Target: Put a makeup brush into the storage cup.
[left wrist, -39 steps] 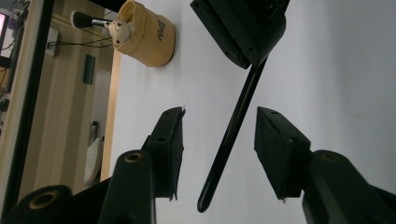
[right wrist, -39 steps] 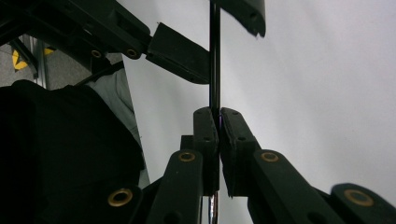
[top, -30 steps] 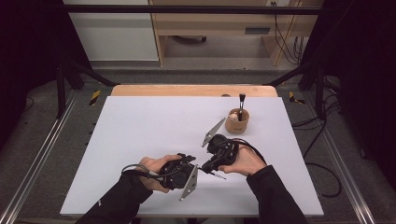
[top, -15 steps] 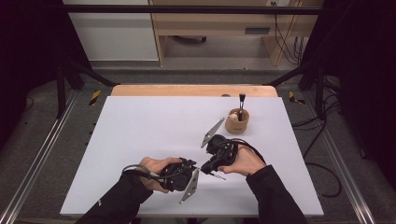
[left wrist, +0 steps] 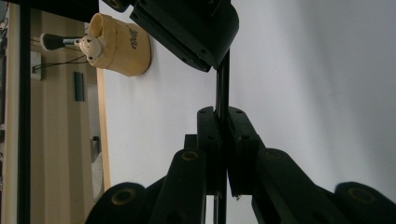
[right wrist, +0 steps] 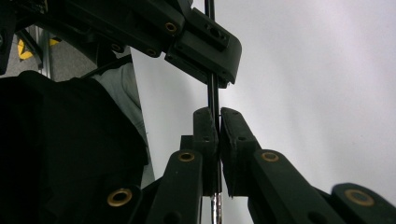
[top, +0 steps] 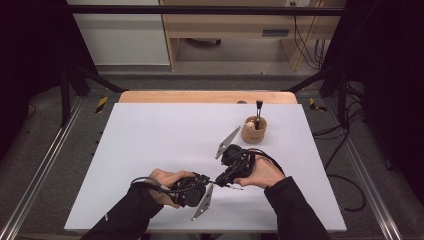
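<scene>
While clamped, rod [left wrist: 222, 88] between fingers [left wrist: 209, 140].

- Your left gripper [top: 212, 183] closed its jaws during the last second, and they ended up clamped on the thin black rod [left wrist: 222, 84] that the right gripper [top: 223, 178] also held.
- In the left gripper view, the pads pressed against the rod from both sides, with no gap left between them.
</scene>
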